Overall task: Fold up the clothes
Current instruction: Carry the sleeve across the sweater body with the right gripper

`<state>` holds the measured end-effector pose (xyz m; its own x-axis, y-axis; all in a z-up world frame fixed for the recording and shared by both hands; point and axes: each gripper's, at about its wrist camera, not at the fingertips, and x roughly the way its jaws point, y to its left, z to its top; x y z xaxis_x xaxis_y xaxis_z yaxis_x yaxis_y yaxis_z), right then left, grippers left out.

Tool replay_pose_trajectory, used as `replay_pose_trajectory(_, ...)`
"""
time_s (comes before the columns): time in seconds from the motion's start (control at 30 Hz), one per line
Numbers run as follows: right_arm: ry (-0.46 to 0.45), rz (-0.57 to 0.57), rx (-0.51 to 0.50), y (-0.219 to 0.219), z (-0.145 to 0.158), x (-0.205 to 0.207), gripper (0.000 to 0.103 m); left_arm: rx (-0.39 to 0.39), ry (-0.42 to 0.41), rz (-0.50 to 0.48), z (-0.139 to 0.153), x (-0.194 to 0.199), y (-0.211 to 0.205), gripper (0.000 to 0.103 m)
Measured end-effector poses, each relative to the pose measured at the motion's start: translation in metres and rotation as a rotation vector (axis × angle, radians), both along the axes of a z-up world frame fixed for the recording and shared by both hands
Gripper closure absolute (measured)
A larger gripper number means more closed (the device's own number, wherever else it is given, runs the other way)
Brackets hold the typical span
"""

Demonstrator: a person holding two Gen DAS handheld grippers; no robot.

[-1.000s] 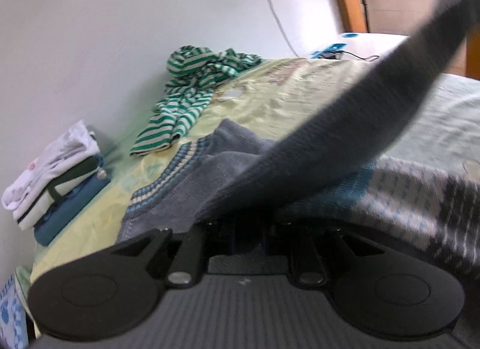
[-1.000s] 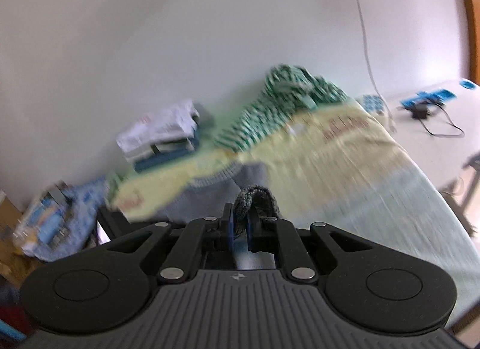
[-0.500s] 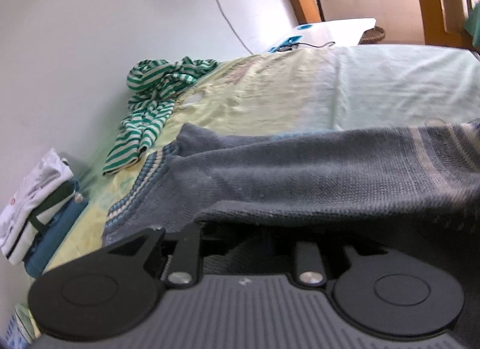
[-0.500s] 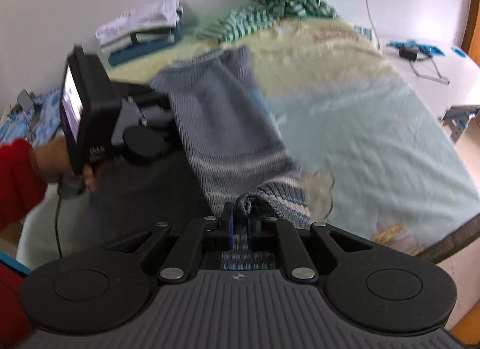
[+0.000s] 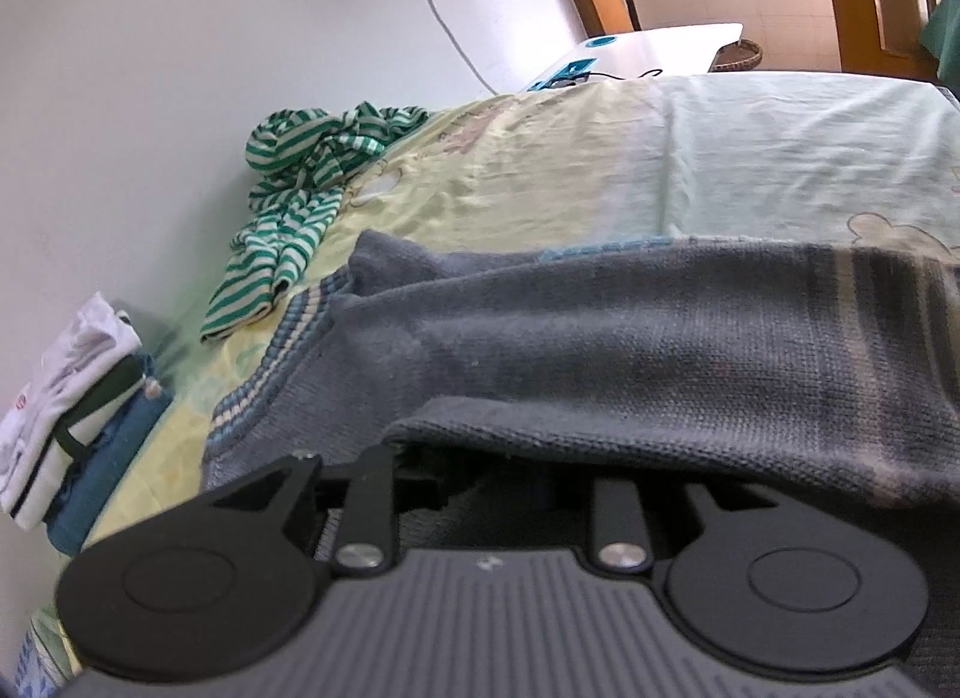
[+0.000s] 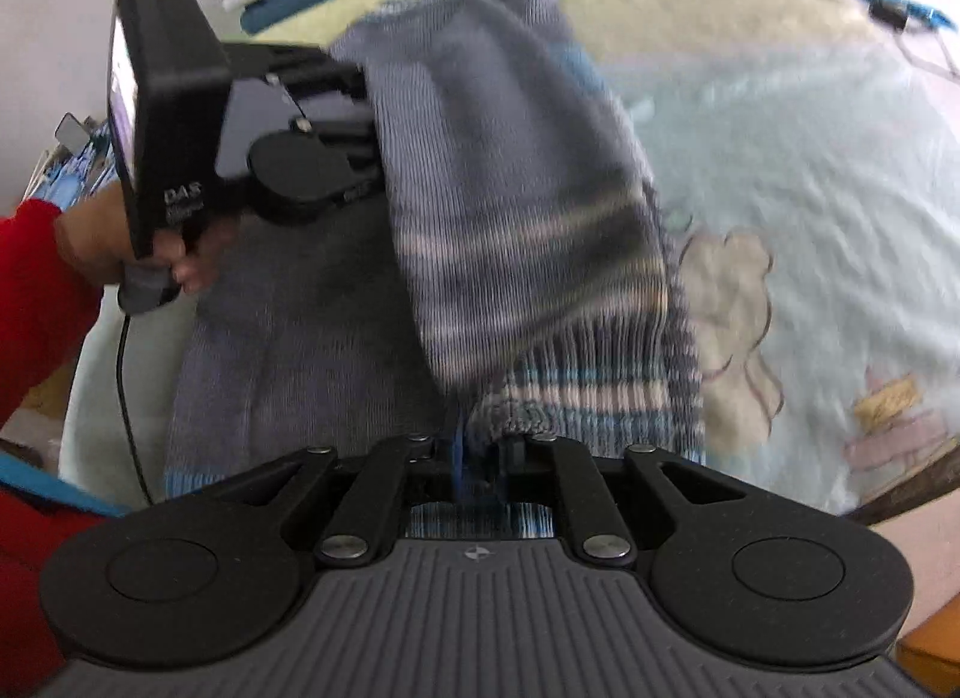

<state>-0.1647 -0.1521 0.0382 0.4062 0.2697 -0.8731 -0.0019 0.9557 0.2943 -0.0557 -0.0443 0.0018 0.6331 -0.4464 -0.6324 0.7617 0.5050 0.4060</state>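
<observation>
Grey knitted sweater with striped hem [image 6: 498,170] lay folded over on the pale yellow-green bedsheet [image 5: 780,158], right gripper [image 6: 480,449] jaws easing apart around its striped cuff, left gripper [image 6: 354,116] jaws opening under the knit fold, fingertips hidden.

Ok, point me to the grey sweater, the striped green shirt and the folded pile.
grey sweater [image 5: 630,338]: left wrist view, on the folded-over sleeve.
striped green shirt [image 5: 294,200]: left wrist view, on its crumpled middle.
folded pile [image 5: 66,392]: left wrist view, on the white top garment.

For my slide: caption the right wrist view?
Right gripper lays grey sweater sleeve's striped cuff down, jaws opening.
</observation>
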Motion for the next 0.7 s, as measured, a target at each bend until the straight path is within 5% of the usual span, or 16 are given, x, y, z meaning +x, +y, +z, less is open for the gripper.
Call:
replay_pose_trajectory(0.3, -0.086, 0.039, -0.045, -0.032, 0.043, -0.007, 0.081, 0.0, -0.012, -0.035, 0.009, -0.011, 0.009, 0.057)
replay_pose_trajectory(0.43, -0.054, 0.03, -0.082, -0.039, 0.023, 0.001, 0.08, 0.027, -0.008, -0.043, 0.007, -0.017, 0.012, 0.051)
replay_pose_trajectory(0.5, -0.021, 0.038, -0.038, -0.047, 0.019, 0.003, 0.073, 0.045, -0.012, -0.04, 0.007, -0.023, 0.015, 0.048)
replay_pose_trajectory(0.6, -0.011, 0.161, 0.164, -0.058, 0.033, -0.003, 0.07, 0.052, 0.003, -0.018, 0.01, -0.028, 0.022, 0.045)
replay_pose_trajectory(0.7, -0.064, 0.175, 0.115, -0.068, 0.047, 0.0, 0.066, 0.041, 0.033, 0.023, 0.016, -0.03, 0.028, 0.043)
